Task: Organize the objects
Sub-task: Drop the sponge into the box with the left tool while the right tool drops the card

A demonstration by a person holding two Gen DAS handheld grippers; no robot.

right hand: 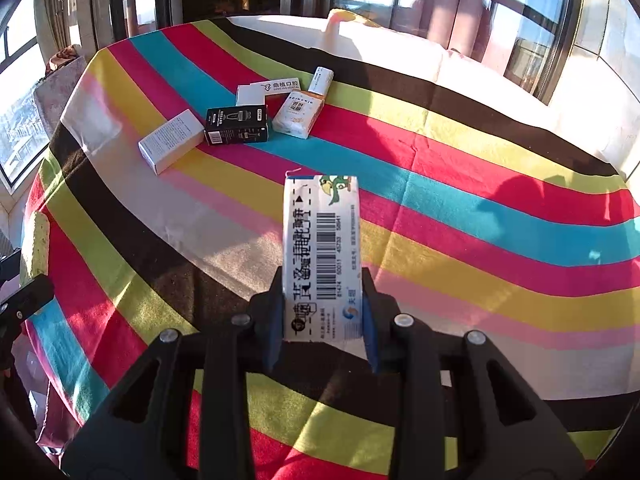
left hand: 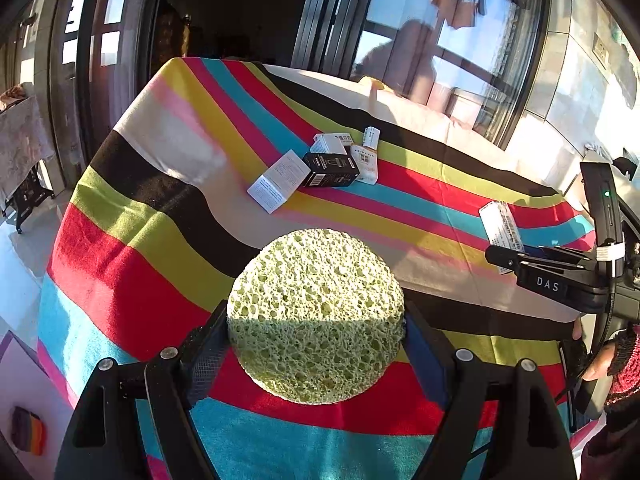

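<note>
My left gripper [left hand: 316,320] is shut on a round green sponge [left hand: 316,316] and holds it above the striped cloth. My right gripper [right hand: 322,300] is shut on a white medicine box [right hand: 322,252] with a barcode and a green bird, held upright above the cloth; it also shows in the left wrist view [left hand: 502,226]. A cluster of small boxes lies on the far part of the table: a white box [right hand: 172,140], a black box [right hand: 237,125], a white carton [right hand: 268,90], an orange-topped pack [right hand: 298,114] and a slim white box [right hand: 321,79].
The table is covered by a striped multicolour cloth [right hand: 460,208], with a white cloth [right hand: 400,48] at the far edge. Windows and a dark doorway stand behind. A small rainbow-coloured object [left hand: 28,430] lies on a low surface at the left.
</note>
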